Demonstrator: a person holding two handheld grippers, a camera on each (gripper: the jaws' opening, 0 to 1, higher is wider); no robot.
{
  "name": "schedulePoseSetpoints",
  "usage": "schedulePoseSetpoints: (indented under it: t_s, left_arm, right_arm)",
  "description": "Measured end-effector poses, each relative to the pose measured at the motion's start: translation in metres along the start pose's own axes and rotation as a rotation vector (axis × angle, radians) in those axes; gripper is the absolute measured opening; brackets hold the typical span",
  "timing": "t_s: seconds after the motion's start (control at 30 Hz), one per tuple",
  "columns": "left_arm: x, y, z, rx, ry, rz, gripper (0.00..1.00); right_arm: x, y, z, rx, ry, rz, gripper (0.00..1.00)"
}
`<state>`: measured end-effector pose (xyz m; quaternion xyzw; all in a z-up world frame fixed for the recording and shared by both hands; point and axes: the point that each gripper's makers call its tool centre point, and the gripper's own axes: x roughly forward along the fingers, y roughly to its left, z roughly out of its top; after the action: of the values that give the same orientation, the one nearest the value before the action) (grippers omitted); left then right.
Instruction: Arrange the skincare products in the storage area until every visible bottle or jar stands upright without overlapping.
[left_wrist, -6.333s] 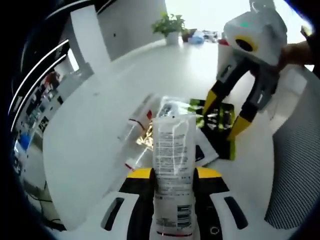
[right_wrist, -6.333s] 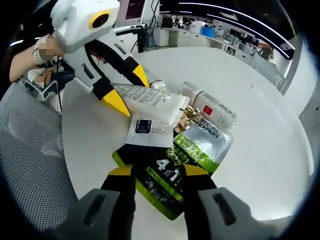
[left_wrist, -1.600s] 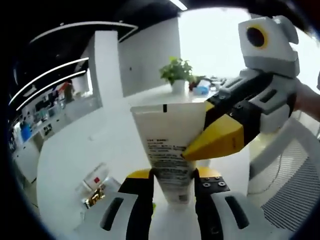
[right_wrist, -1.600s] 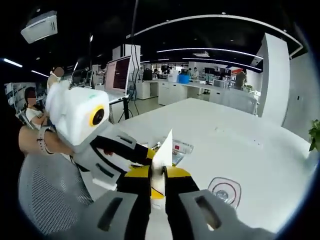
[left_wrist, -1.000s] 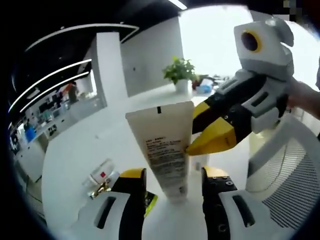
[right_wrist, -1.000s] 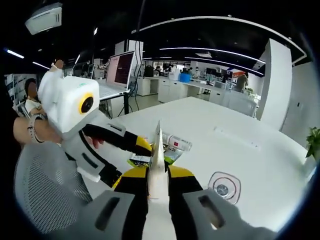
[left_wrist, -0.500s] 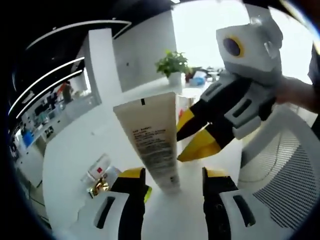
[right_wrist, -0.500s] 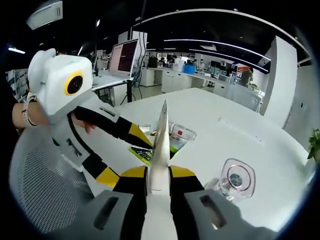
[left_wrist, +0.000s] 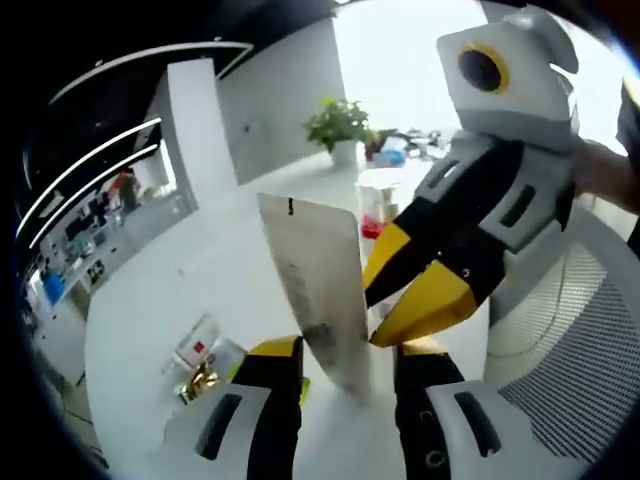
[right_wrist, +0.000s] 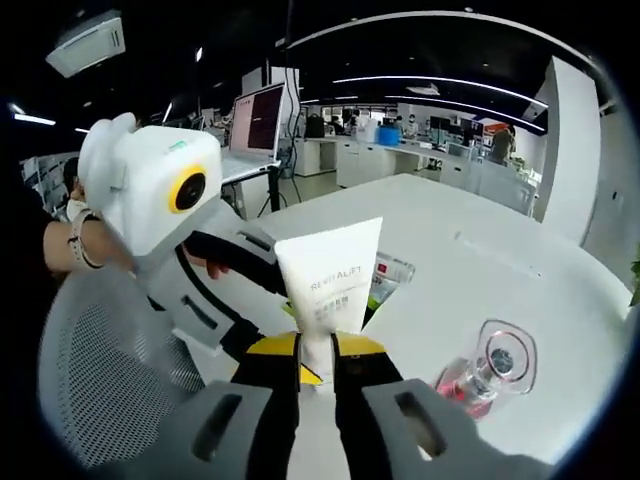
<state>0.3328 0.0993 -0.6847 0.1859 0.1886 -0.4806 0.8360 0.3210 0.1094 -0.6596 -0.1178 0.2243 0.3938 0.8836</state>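
Tube (right_wrist: 328, 285) stands crimp-end up over the tabletop (right_wrist: 480, 270), pinched low between the right claw (right_wrist: 318, 352) jaws. Left claw (right_wrist: 290, 300) sits just behind and left of it, jaws apart. Capped bottle (right_wrist: 490, 372) lies right of the tube. Behind the tube lies another bottle (right_wrist: 392, 268). In the left gripper view, a plant (left_wrist: 335, 125) stands at the far edge.

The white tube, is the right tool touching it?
Touching. In the right gripper view, the right tool pinches the white tube near its bottom.
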Motion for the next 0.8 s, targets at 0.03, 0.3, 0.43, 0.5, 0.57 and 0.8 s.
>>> schedulePoseSetpoints:
  t_s: [0.03,0.3,0.43,0.5,0.57,0.8]
  left_arm:
    - [0.000,0.000,0.000,0.001,-0.001,0.000,0.30]
    - [0.003,0.002,-0.002,-0.015,-0.001,0.001,0.21]
    - [0.001,0.006,-0.003,-0.039,-0.012,-0.023,0.16]
    - [0.000,0.006,-0.004,-0.035,-0.015,-0.038,0.16]
    - [0.000,0.007,-0.004,-0.042,-0.015,-0.047,0.16]
    - [-0.003,0.005,-0.006,-0.011,-0.023,-0.085,0.16]
  right_arm:
    - [0.000,0.000,0.001,0.000,-0.001,0.001,0.12]
    - [0.001,0.005,0.009,0.000,-0.018,0.022,0.08]
    - [0.001,0.005,0.008,0.002,-0.018,0.021,0.08]
    - [-0.001,0.005,0.008,0.002,-0.018,0.023,0.08]
    - [-0.004,0.004,0.008,0.001,-0.018,0.022,0.08]
    - [-0.023,-0.004,0.008,0.017,-0.027,-0.006,0.08]
